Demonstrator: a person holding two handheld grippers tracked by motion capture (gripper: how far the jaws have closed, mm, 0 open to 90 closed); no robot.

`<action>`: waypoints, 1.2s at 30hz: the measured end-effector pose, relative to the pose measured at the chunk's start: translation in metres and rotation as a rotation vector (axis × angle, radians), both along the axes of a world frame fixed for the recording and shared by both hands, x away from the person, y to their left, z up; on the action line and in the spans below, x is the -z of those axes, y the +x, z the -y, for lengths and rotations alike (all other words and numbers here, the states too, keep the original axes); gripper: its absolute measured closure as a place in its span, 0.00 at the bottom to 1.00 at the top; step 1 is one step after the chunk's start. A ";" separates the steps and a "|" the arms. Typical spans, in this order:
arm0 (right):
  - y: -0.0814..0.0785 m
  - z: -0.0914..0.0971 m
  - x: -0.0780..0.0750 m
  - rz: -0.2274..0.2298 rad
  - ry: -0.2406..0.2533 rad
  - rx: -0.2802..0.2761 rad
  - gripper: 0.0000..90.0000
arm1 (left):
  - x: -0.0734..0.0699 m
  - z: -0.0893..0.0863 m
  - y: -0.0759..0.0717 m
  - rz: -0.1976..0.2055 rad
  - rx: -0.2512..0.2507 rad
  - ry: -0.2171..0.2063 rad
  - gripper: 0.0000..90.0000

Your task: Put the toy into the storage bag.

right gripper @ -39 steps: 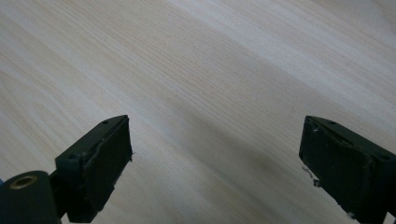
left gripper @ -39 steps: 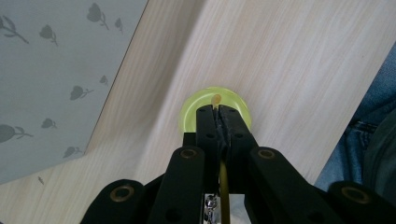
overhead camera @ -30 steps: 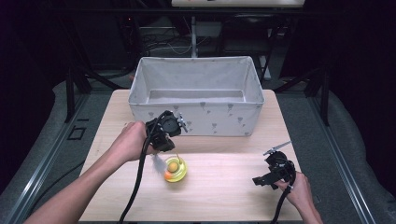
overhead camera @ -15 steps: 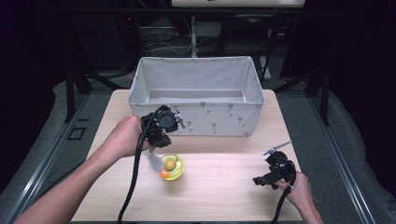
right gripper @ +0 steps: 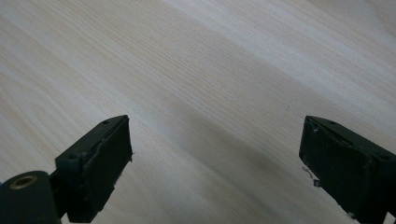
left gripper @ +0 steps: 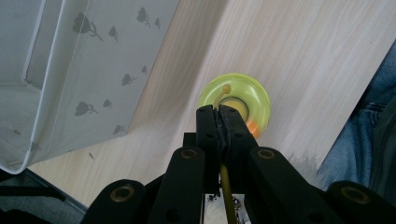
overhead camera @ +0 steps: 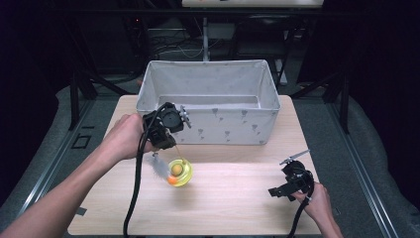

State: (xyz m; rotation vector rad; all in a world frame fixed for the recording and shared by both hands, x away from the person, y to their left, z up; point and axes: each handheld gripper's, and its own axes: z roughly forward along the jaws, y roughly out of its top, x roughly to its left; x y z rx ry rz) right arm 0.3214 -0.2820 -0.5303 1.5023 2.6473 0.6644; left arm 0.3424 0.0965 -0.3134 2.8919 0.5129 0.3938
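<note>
Table: pale wood-grain top, rectangular, lit brightly from above.
Floor: grey, carpet-like, running along both sides of the table; a dark rail crosses it diagonally at left, another at right.
Floor marking: small dark square outline left of the table.
Behind the table: black metal frame legs, loose cables on the floor, a light vertical post.
Surroundings: dark, almost black beyond the lit area; walls not discernible.
Top edge: a pale shelf or board.
</note>
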 end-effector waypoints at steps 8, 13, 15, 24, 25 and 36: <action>0.000 0.000 0.000 0.005 0.000 0.004 0.10 | -0.012 -0.008 0.000 0.016 -0.009 0.010 0.98; 0.000 0.000 0.000 -0.003 -0.002 0.000 0.10 | -0.020 -0.012 0.001 0.029 -0.018 0.017 0.98; 0.000 0.000 0.000 0.000 0.001 0.004 0.10 | -0.023 -0.013 0.002 0.027 -0.021 0.024 0.98; 0.000 0.000 0.000 0.005 -0.002 0.003 0.10 | -0.036 -0.018 0.006 0.044 -0.037 0.023 0.98; 0.000 0.000 0.000 0.004 -0.012 -0.003 0.10 | -0.037 -0.018 0.006 0.050 -0.039 0.018 0.98; 0.000 0.000 0.000 0.004 -0.011 -0.001 0.10 | -0.057 -0.025 0.008 0.083 -0.061 0.011 0.98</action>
